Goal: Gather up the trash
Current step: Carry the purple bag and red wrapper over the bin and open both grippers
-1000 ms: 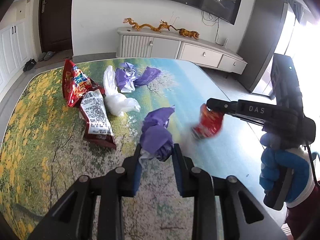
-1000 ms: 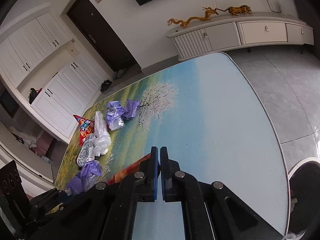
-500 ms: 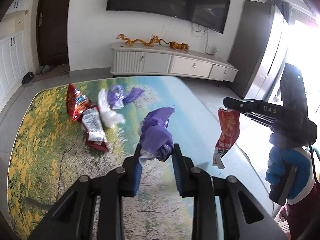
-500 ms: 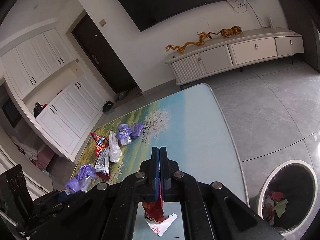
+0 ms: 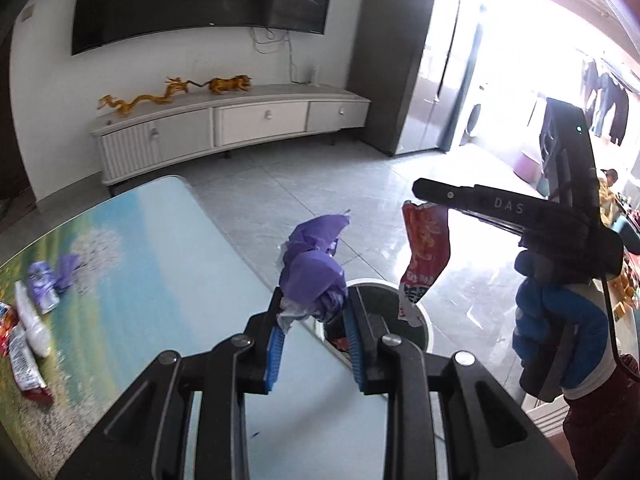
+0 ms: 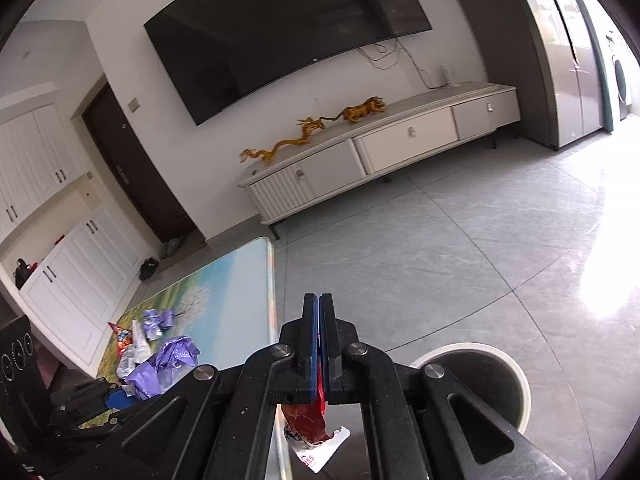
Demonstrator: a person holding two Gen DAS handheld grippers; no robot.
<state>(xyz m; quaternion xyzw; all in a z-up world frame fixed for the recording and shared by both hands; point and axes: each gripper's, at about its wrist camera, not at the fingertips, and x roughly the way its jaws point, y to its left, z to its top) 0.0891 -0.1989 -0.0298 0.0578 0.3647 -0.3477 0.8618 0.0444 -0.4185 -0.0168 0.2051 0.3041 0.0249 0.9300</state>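
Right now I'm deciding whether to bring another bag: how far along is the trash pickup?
Midway. The bin already holds scraps. In hand: left gripper clamps a purple wrapper, right gripper a red snack wrapper. Left on the table: several wrappers.

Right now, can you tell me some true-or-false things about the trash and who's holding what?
1. The left gripper holds a crumpled purple plastic wrapper. True.
2. The right gripper is empty. False: its fingers are shut on a red foil snack wrapper, which hangs down.
3. A round white-rimmed trash bin stands on the grey floor beside the table. True.
4. The trash bin is sitting on the table. False: it is on the floor, past the edge of the landscape-print table.
5. All the trash is off the table. False: a white crumpled plastic bag and other wrappers lie there.
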